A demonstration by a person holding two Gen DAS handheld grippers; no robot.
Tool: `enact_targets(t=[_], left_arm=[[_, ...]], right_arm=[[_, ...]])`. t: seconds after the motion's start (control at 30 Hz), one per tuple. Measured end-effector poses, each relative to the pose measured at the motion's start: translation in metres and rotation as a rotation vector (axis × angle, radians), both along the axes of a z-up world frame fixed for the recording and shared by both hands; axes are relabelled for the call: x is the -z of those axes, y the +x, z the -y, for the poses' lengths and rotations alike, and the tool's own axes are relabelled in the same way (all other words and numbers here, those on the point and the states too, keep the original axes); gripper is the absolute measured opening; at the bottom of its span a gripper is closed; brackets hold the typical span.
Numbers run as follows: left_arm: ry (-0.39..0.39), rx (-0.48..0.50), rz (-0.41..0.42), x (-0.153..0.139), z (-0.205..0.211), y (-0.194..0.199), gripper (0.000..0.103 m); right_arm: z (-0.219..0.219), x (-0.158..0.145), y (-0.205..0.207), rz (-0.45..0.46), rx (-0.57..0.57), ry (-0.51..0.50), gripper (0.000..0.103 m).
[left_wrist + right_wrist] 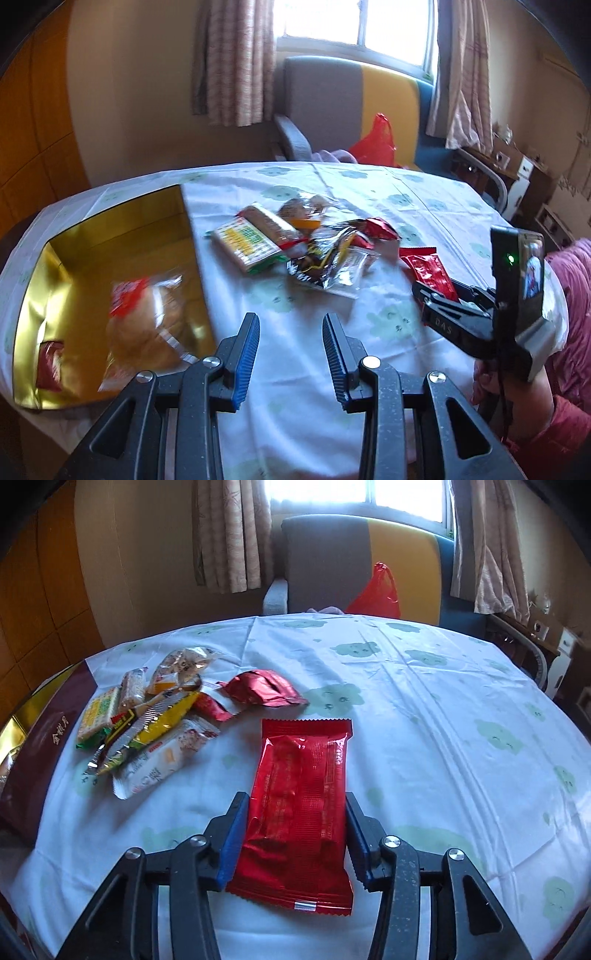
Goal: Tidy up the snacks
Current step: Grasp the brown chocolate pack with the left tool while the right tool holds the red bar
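The right gripper (293,834) clamps the red packet (301,794), right of the gold box (110,258). Carry it level over the rim before letting go (foil slips). The left gripper (290,356), beside the box, stands apart and empty.

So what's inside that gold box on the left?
The gold box holds a bread-like bun in a clear wrapper with a red label, blurred, and a small red packet in its near corner. Anything under the bun is covered and cannot be seen.
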State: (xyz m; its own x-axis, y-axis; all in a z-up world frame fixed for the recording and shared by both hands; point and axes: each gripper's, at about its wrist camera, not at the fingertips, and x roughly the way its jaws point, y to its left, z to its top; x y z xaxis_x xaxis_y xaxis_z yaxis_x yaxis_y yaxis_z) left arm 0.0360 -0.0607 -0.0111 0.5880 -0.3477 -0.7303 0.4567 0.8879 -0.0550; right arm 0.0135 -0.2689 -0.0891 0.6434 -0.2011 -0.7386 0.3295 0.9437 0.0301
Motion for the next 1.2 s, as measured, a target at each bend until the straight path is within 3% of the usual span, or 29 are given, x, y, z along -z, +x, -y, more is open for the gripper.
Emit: enact_targets(t=[0.17, 0.4, 0.57, 0.63, 0.87, 1.03, 1.2], left_arm=[[0.015, 0.067, -0.080, 0.010, 0.034, 0.030, 0.036], [0.108, 0.102, -0.139, 0.036, 0.080, 0.085, 0.036], [0.104, 0.112, -0.186, 0.061, 0.095, 0.119, 0.037], [0.064, 0.113, -0.206, 0.065, 0.095, 0.121, 0.037], [0.034, 0.157, -0.193, 0.066, 0.096, 0.091, 0.037], [0.017, 0.099, -0.205, 0.063, 0.100, 0.109, 0.039], [0.035, 0.104, -0.189, 0.064, 0.112, 0.125, 0.041]], right_arm=[[0.010, 0.005, -0.009, 0.044, -0.015, -0.007, 0.051], [0.014, 0.008, -0.017, 0.111, -0.020, 0.030, 0.052], [0.013, 0.009, -0.018, 0.121, -0.022, 0.030, 0.053], [0.015, 0.009, -0.018, 0.128, -0.023, 0.039, 0.053], [0.016, 0.010, -0.020, 0.141, -0.028, 0.050, 0.054], [0.017, 0.010, -0.020, 0.145, -0.029, 0.057, 0.055], [0.017, 0.010, -0.020, 0.145, -0.030, 0.058, 0.055]])
